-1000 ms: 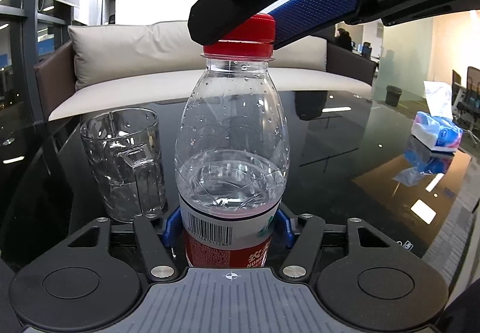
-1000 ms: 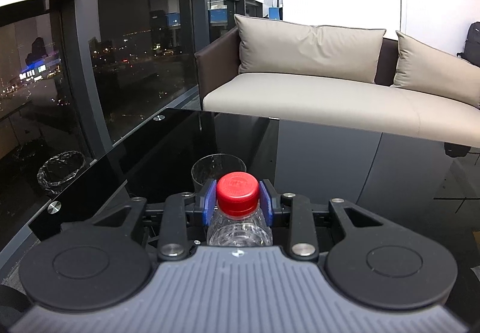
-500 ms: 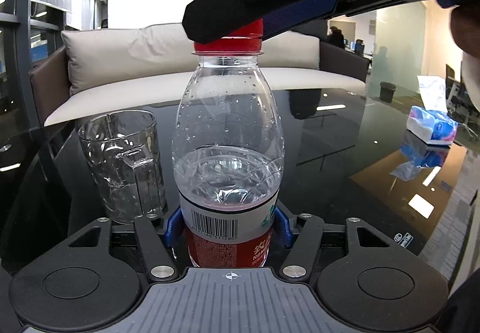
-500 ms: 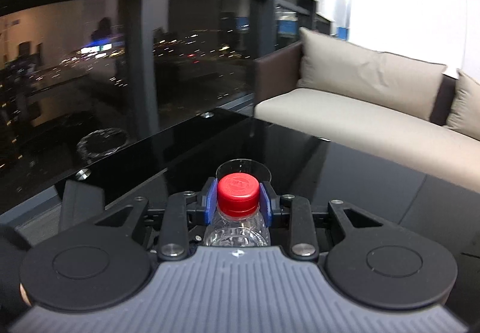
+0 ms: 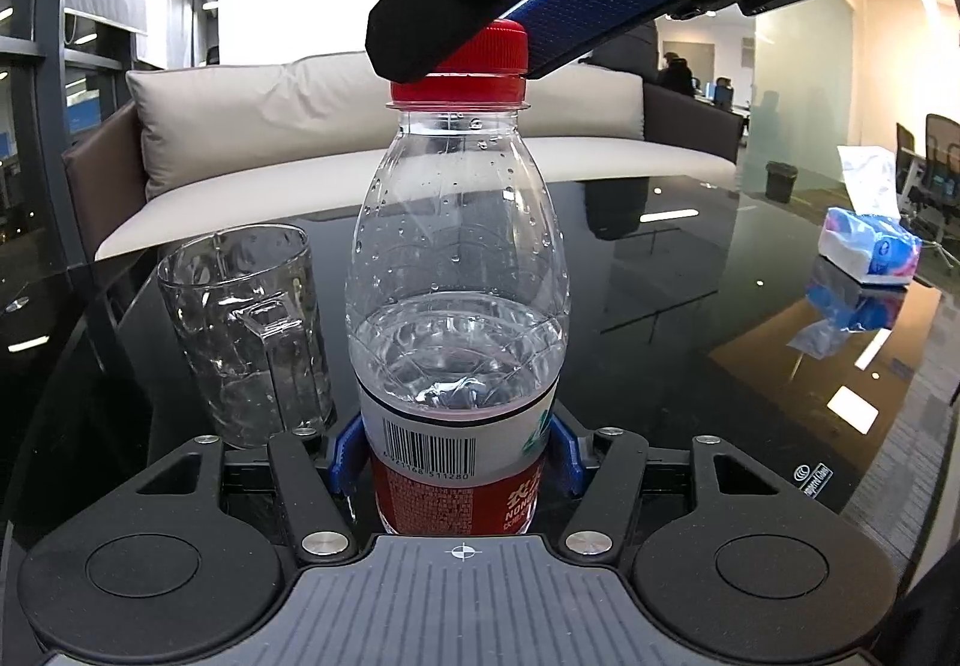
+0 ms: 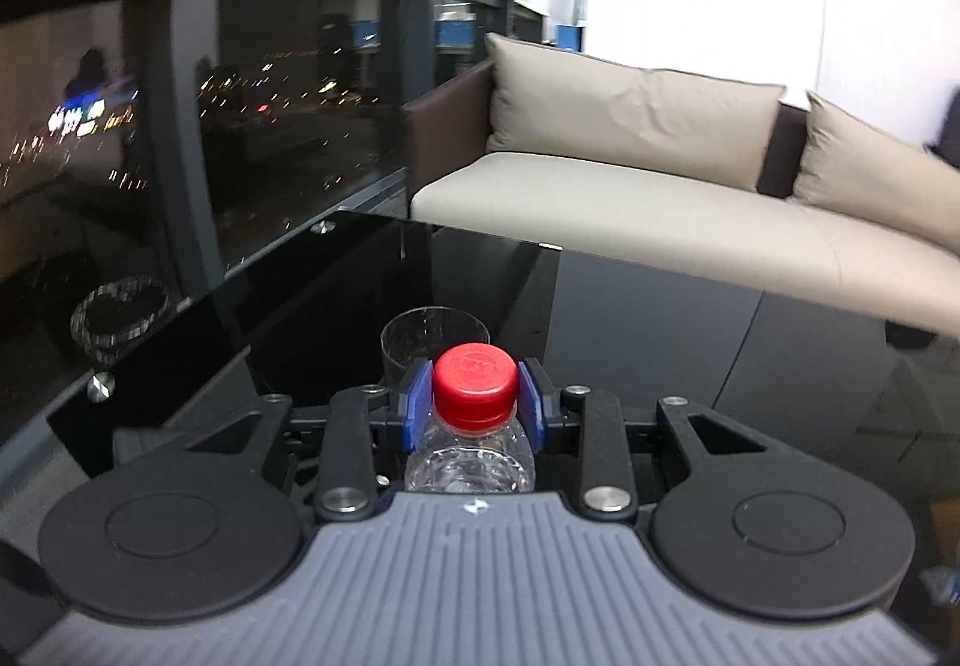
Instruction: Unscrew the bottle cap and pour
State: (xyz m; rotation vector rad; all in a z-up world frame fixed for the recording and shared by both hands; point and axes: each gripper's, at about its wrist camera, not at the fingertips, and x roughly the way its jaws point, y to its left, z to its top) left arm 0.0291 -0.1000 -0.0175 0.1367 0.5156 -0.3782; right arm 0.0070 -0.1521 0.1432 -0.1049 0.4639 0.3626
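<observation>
A clear plastic bottle [image 5: 459, 270], about half full of water, stands upright on the black glass table [image 5: 690, 342]. My left gripper [image 5: 457, 456] is shut on the bottle's red-and-white label near its base. Its red cap [image 5: 477, 66] is on the neck. My right gripper [image 6: 475, 401] is shut on the red cap [image 6: 475, 383] from above, blue pads on both sides; in the left wrist view it comes down from the upper right. A clear glass mug [image 5: 246, 330] stands just left of the bottle and also shows in the right wrist view [image 6: 435, 333], beyond the cap.
A tissue pack [image 5: 870, 252] lies at the table's right side. A beige sofa [image 6: 690, 198] stands beyond the table's far edge. Dark windows [image 6: 120, 126] run along the left. A waste bin [image 6: 120, 312] sits on the floor left of the table.
The right gripper has twisted on the cap, swinging one way and then back: its view turned left, then right again, and its fingers tilted differently over the cap. The bottle stays held upright.
</observation>
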